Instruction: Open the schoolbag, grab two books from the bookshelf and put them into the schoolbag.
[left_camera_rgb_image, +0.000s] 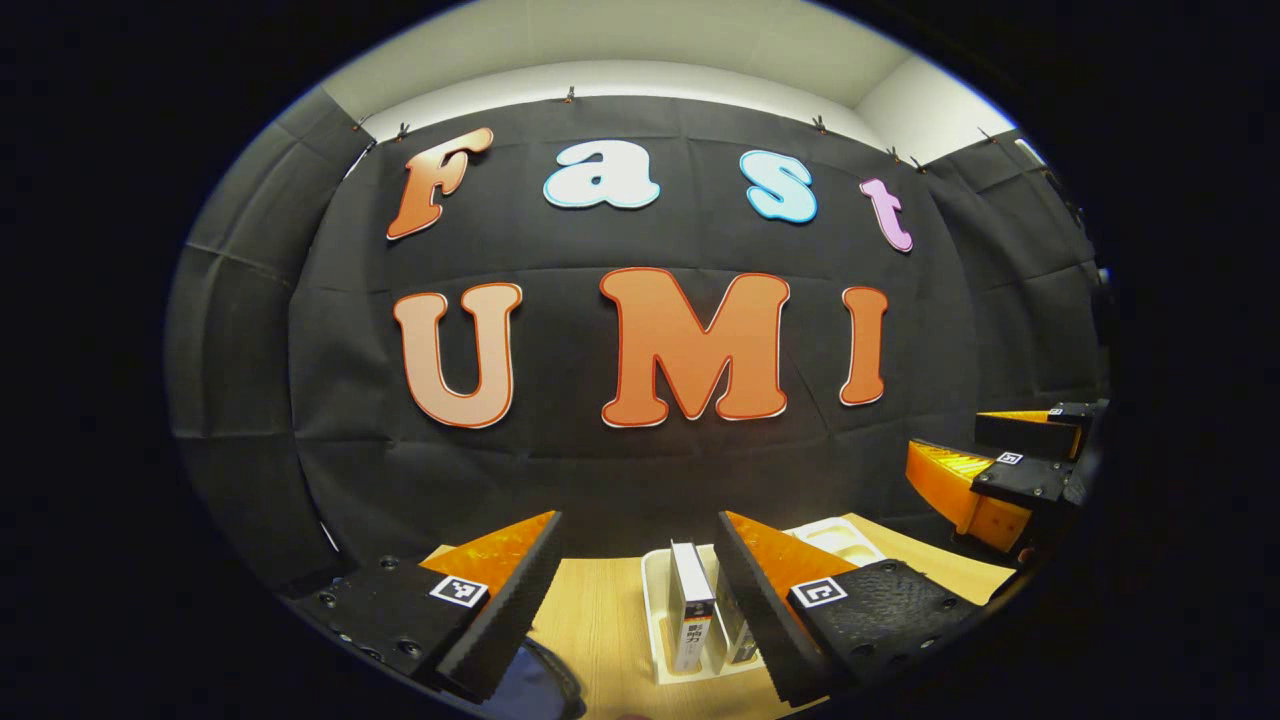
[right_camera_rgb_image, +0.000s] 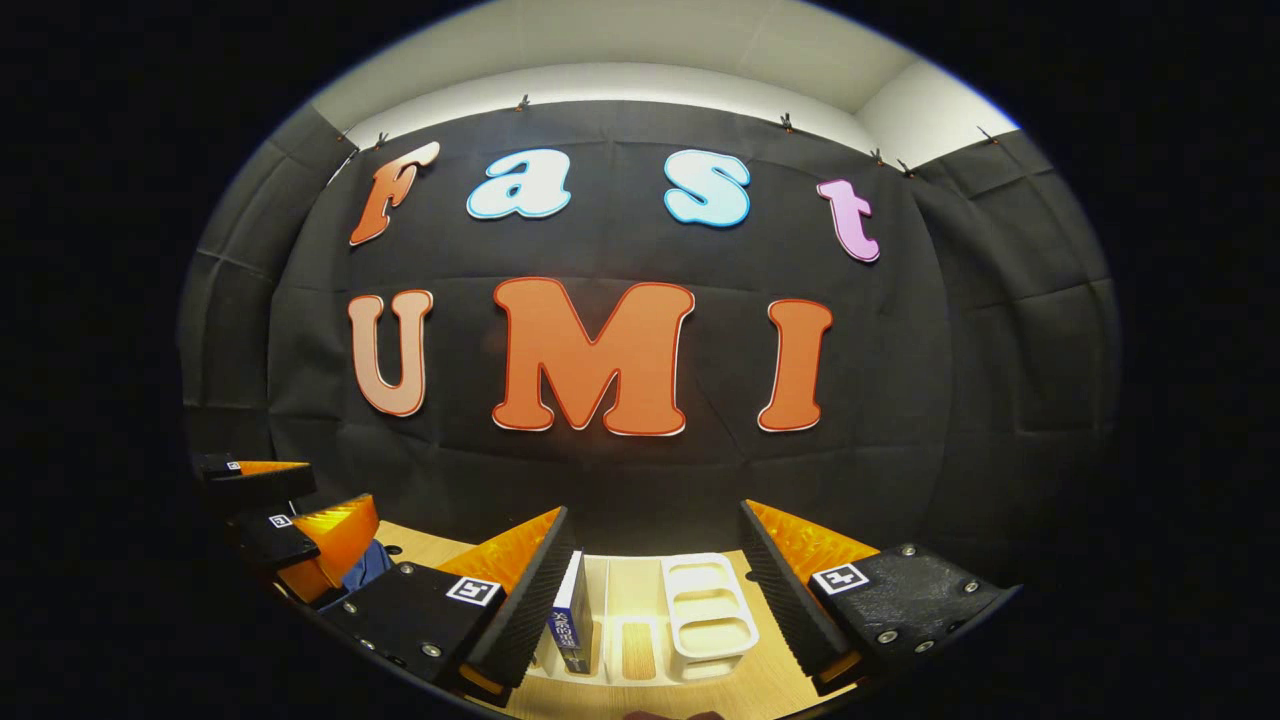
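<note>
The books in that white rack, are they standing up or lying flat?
Standing up: the books sit on edge in the white rack, spines vertical.

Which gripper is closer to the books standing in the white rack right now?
Hard to call, both hover short of it. Left gripper frames the upright books; right gripper frames the white rack, book beside one finger.

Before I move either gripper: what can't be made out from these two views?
- Schoolbag, left gripper view: a dark shape cut off at the bottom edge; open or zipped, cannot tell.
- Books, left gripper view: the second is partly behind the left gripper finger; count unsure.
- Rack, right gripper view: its near end is cut off at the bottom edge.
</note>
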